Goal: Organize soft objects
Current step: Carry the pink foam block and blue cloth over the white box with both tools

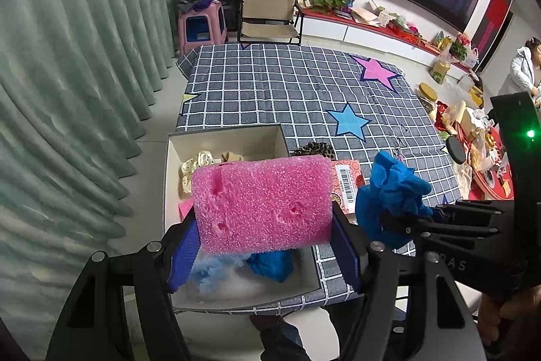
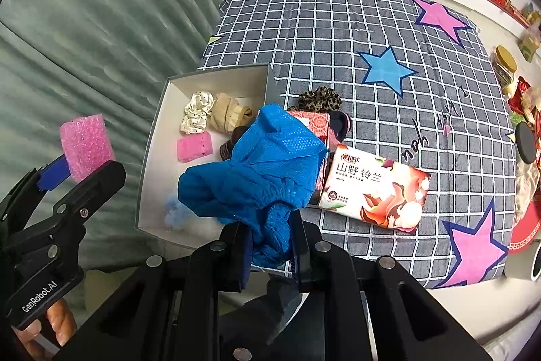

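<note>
Gripping a pink sponge (image 1: 262, 203), the "GenRobot.AI" left tool (image 1: 263, 239); right tool (image 2: 270, 246) clamps blue cloth (image 2: 257, 171).

Chunky pink sponge (image 1: 262, 203) is held up over the white box (image 1: 236, 137), pitted and lying flat. Crumpled blue mesh cloth (image 2: 257, 168) dangles just right.

two pink sponges (image 2: 86, 144) (image 2: 195, 148), one box (image 2: 154, 137), three scrunchies (image 2: 197, 111) (image 2: 230, 115) (image 2: 319, 100).
</note>
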